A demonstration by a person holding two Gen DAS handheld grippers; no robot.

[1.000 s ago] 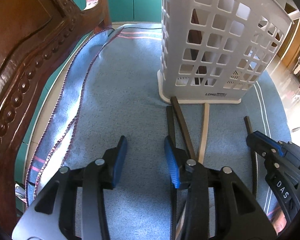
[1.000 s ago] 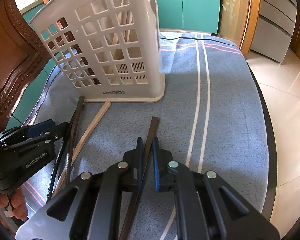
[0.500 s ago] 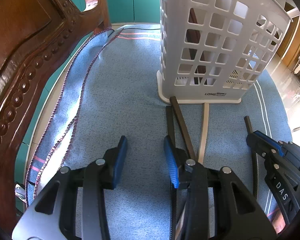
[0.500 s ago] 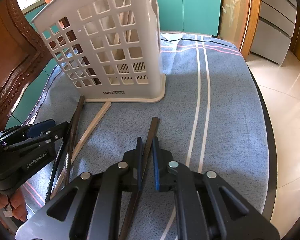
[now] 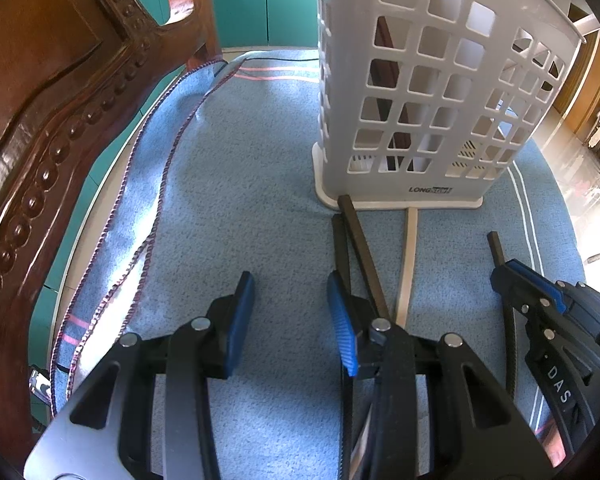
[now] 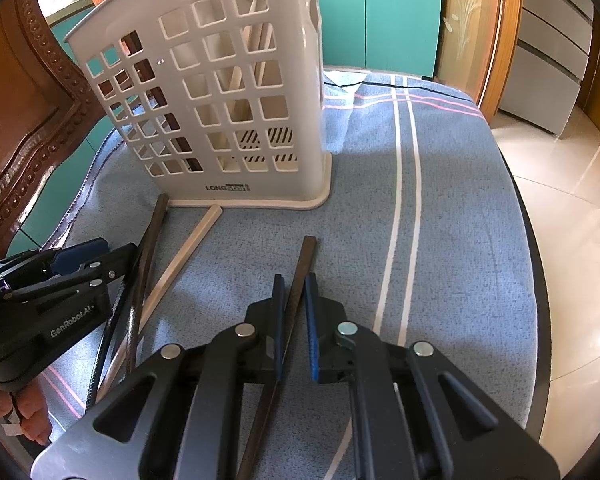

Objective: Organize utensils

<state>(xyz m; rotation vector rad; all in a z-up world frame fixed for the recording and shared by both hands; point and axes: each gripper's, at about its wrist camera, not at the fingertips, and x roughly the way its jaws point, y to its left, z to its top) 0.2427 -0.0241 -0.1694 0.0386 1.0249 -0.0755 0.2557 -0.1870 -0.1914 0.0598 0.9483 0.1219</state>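
2 tongs are seen over the blue-clothed counter (image 6: 460,220). The right tongs (image 6: 294,320), marked "DAS", are nearly closed on 1 dark chopstick (image 6: 302,264) lying on the cloth. The left tongs (image 5: 290,312), marked "GenRobot.AI", are held partly open with nothing between them, just beside 3 more chopsticks (image 5: 360,248). Beyond, a basket (image 5: 432,92) labelled "LONG" is stood upright.

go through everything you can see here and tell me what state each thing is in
Left gripper: open, empty.
Right gripper: shut on dark chopstick.
Basket: upright, chopsticks inside.
Pale chopstick: flat on cloth.
Dark chopsticks: flat beside left gripper.
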